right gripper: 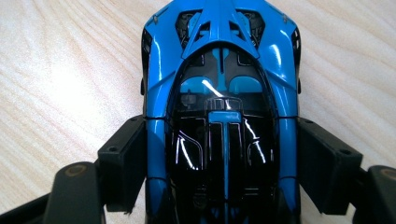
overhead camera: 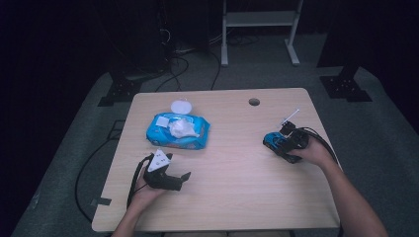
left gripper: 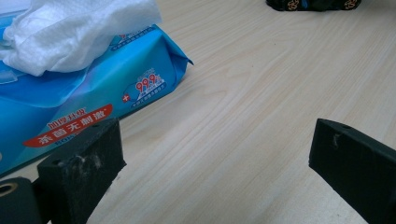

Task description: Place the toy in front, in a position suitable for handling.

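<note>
A person sits at a pale wood table (overhead camera: 232, 197), a two-jaw gripper in each hand.

The right gripper (overhead camera: 280, 144), at the table's right side, has its black jaws either side of a toy car (right gripper: 222, 107). In the right gripper view the car is glossy blue with a black canopy, seen from above, standing on the table and pointing away from the camera. Each jaw pad lies flush against a flank of the car, so the jaws are clamped on it across its width. No badge or writing can be read on the car.

The left gripper (overhead camera: 179, 181) rests near the table's front left, lying low over the wood. Its jaws stand wide apart with only bare table between them.

Just beyond the left gripper lies a blue pack (left gripper: 88, 88) of wet wipes, well apart from the car. A white wipe (left gripper: 70, 32) bunches out of its top. The pack's side shows "99.9" and white Chinese characters on a red band. A round white lid (overhead camera: 181, 106) lies on the table just behind the pack.
</note>
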